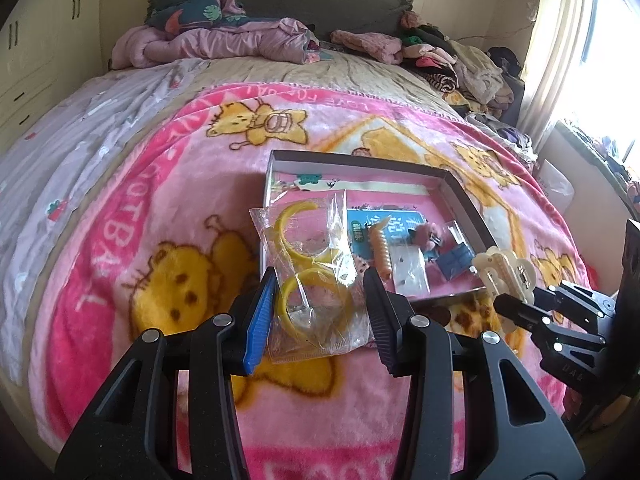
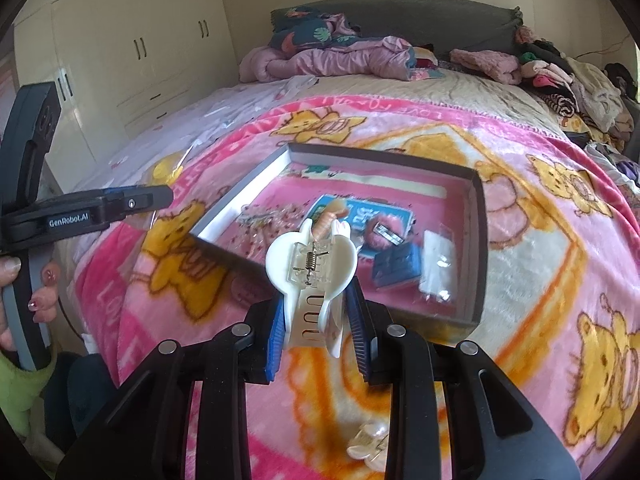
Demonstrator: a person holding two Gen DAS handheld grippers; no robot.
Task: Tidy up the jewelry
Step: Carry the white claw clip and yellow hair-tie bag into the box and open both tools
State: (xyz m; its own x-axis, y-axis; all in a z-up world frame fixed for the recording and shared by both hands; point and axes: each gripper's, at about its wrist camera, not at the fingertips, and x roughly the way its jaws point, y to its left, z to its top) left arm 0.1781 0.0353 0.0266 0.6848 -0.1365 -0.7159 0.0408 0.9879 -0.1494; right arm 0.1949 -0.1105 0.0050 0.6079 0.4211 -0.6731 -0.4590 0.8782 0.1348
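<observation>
**Jewelry split between tray and grippers**

Jewelry partly gathered in a shallow grey-rimmed tray [image 2: 478, 240] on the pink cartoon-bear blanket [image 1: 120, 240]: orange spiral hair tie [image 1: 380, 252], pink fluffy piece [image 2: 382, 232], blue square item [image 2: 396, 266], small clear packet [image 2: 438, 264], all lying over a blue printed card [image 1: 372, 224].

Left gripper [image 1: 320, 312] spread wide, fingers either side of a clear plastic bag [image 1: 308, 276] of yellow bangles [image 1: 316, 304]; bag draped over the tray's near-left edge; contact with the pads cannot be told.

Right gripper [image 2: 316, 320] clamped on a cream claw hair clip [image 2: 312, 268], spring upward, held above the tray's near rim.

Second pale clip [image 2: 368, 446] on the blanket just below the right gripper. Heaped clothes [image 1: 460, 64] along the far right of the bed.
</observation>
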